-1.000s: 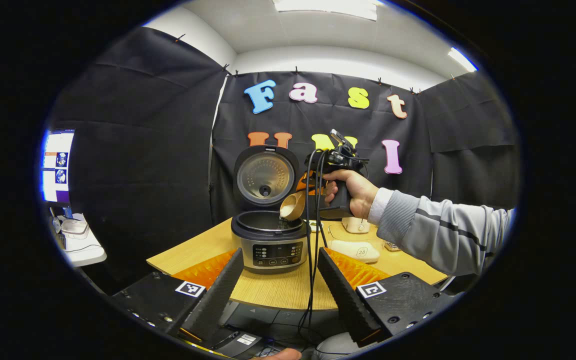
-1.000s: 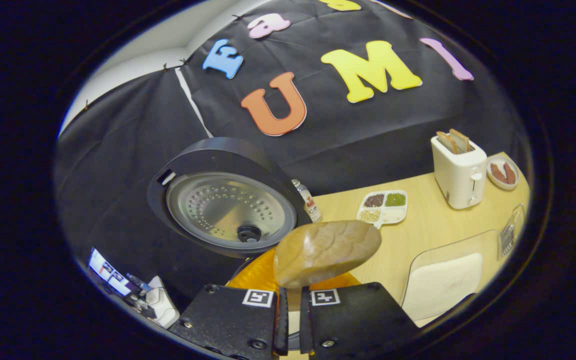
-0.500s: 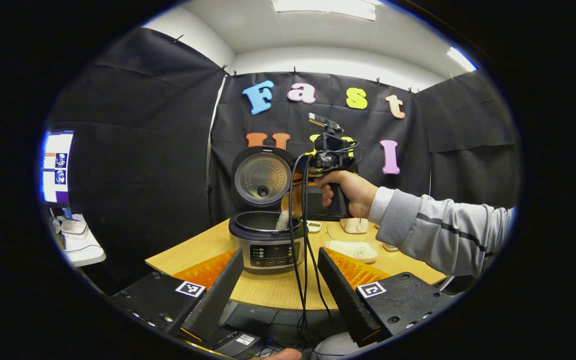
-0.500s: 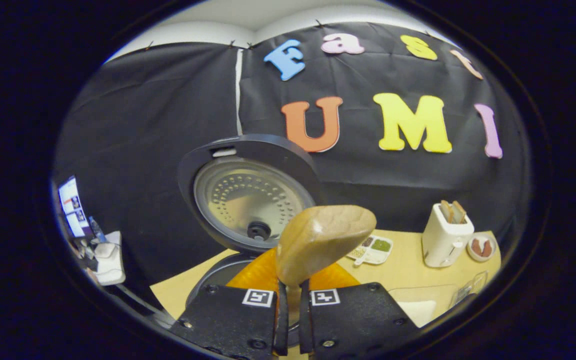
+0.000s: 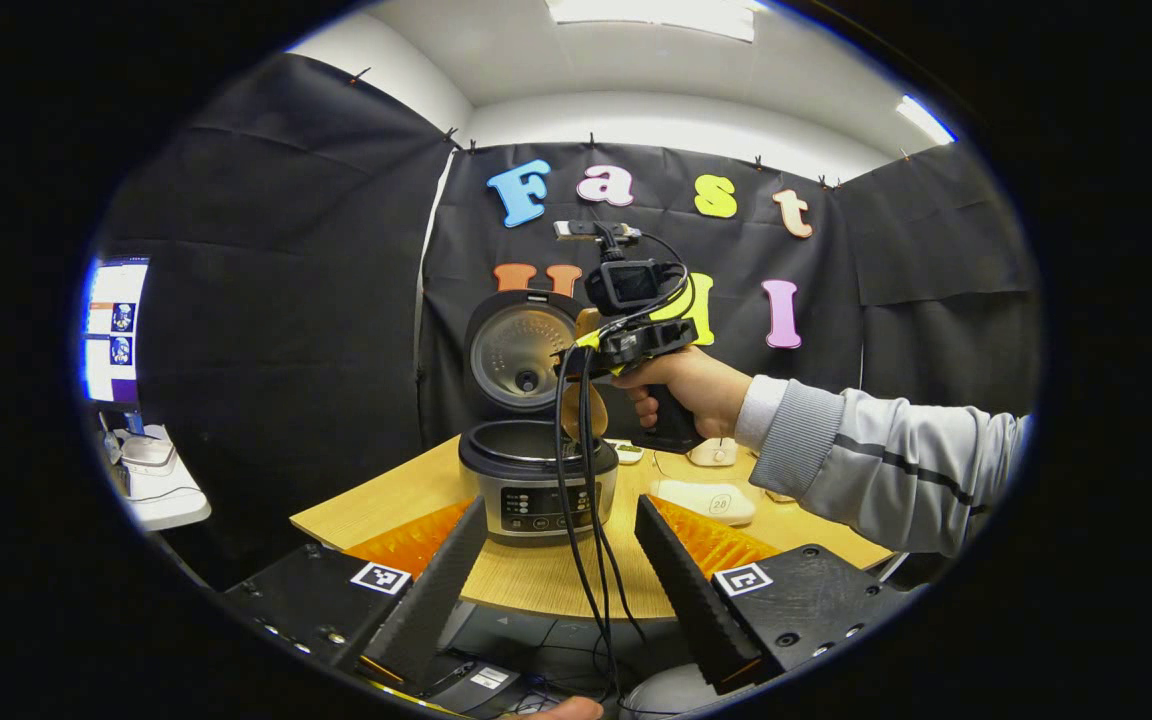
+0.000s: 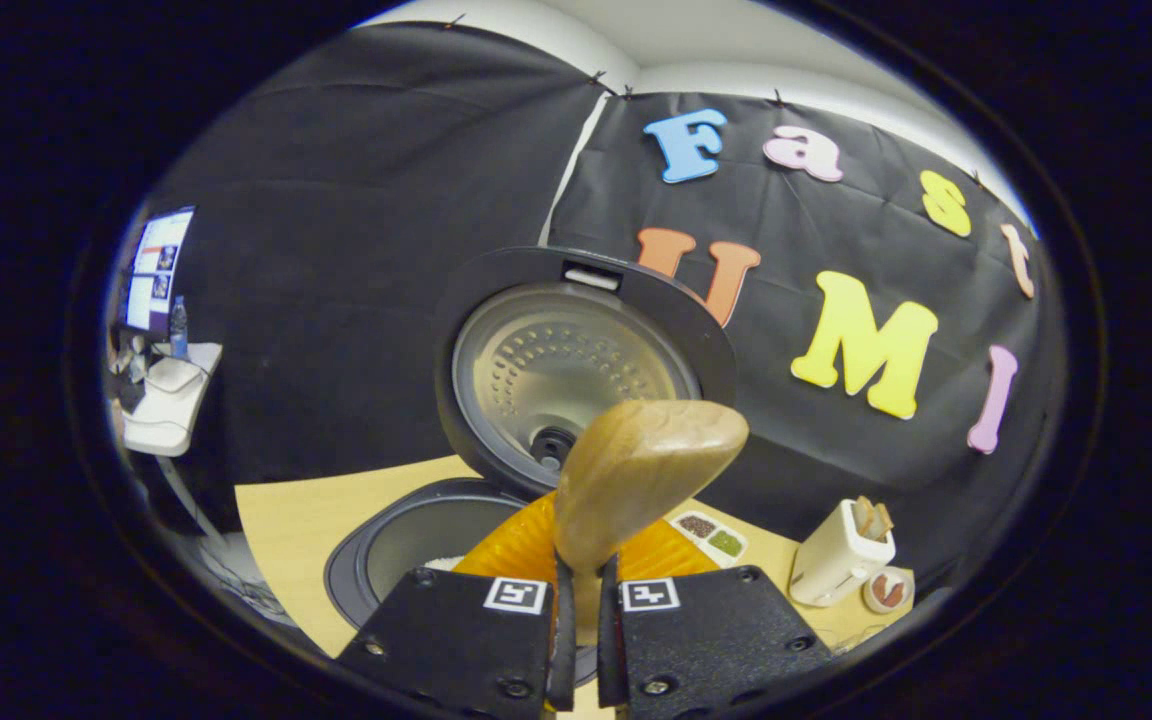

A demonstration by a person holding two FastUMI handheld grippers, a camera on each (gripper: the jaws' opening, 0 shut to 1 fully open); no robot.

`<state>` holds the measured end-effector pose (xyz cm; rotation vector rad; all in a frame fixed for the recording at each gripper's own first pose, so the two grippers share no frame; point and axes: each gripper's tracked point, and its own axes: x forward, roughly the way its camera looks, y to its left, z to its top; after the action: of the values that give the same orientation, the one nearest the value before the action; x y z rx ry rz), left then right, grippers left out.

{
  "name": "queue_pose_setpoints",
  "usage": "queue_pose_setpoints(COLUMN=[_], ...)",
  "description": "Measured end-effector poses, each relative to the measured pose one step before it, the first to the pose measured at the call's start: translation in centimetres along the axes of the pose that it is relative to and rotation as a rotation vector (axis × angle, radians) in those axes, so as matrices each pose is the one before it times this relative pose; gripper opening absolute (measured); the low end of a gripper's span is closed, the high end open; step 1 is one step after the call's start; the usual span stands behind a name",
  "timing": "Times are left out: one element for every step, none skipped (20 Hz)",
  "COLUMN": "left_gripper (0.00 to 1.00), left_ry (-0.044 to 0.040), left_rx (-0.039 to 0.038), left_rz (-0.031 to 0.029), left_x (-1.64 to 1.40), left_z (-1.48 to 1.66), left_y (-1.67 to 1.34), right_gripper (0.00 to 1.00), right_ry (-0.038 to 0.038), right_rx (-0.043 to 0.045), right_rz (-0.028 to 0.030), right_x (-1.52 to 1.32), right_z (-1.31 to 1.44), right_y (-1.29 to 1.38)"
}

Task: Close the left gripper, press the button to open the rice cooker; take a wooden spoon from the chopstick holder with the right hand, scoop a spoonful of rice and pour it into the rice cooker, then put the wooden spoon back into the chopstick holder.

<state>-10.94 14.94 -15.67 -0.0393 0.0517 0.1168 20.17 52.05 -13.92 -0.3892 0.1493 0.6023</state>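
Right gripper is pinching wooden spoon above rice cooker; left gripper is hanging spread. Risk, imo: spoon twisting in grip, clipping cooker rim.

A white scale bears the number 28

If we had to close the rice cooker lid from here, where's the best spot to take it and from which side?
Take the rice cooker lid at its top rim, by the small light tab, coming from above and in front. It stands upright, hinged at the back of the pot, so that free edge probably gives most leverage. The right gripper holds the wooden spoon; the open left gripper is free.
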Motion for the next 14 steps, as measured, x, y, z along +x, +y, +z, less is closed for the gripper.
queue_pose_setpoints(left_gripper=[0.95,0.95,0.95,0.95,0.95,0.95,0.95,0.95,0.95,0.94,0.94,0.94,0.94,0.95], left_ry=[0.00043,0.00091,-0.00088,-0.00337,-0.0016,-0.00145,-0.00257,0.0,0.00001,-0.00295,-0.00193,0.00204,0.00273,0.00148], left_rx=[-0.00095,-0.00138,-0.00038,0.00087,0.00078,-0.00018,-0.00389,-0.01443,-0.01837,-0.01248,-0.00524,0.0051,0.01372,0.01569], left_rz=[-0.00024,-0.00248,-0.00225,0.00014,-0.00078,-0.00156,-0.0031,-0.01101,-0.0187,-0.01881,-0.01053,-0.00162,0.00277,0.00226], left_x=[-0.004,0.011,-0.056,-0.029,0.071,0.013,0.118,0.04,-0.044,-0.104,0.131,0.029,0.049,0.144], left_z=[-0.008,0.132,-0.066,0.121,0.022,0.106,0.165,0.036,0.034,0.072,0.203,0.047,-0.179,-0.023], left_y=[-0.059,-0.034,-0.175,-0.039,-0.098,-0.176,-0.211,-0.407,-0.571,-0.676,-0.557,-0.37,-0.224,-0.268], right_gripper=[0.14,0.14,0.14,0.14,0.14,0.14,0.14,0.14,0.14,0.14,0.14,0.14,0.14,0.14], right_ry=[-0.00505,-0.00168,-0.0006,-0.00627,-0.00731,-0.00711,-0.00198,-0.00178,0.00187,0.0005,-0.00433,-0.00559,0.00123,0.00475], right_rx=[-0.00331,0.01335,0.02017,0.021,0.01612,0.01472,0.02159,0.02282,0.02579,0.02138,0.02042,0.01991,0.01735,0.02113], right_rz=[-0.00339,-0.00203,-0.0036,-0.00683,-0.01159,-0.01273,-0.01032,-0.00693,-0.01082,-0.01729,-0.02153,-0.0251,-0.02569,-0.02818], right_x=[-0.028,-0.091,-0.139,-0.138,-0.362,-0.538,-0.619,-0.458,-0.297,-0.451,-0.475,-0.413,-0.523,-0.52], right_z=[-0.072,-0.111,-0.075,0.279,0.22,0.263,0.127,0.13,0.05,0.008,0.075,0.104,-0.157,-0.189], right_y=[0.088,-0.218,-0.556,-0.67,-0.941,-0.974,-1.241,-1.272,-1.492,-1.683,-2.007,-1.982,-2.206,-2.352])
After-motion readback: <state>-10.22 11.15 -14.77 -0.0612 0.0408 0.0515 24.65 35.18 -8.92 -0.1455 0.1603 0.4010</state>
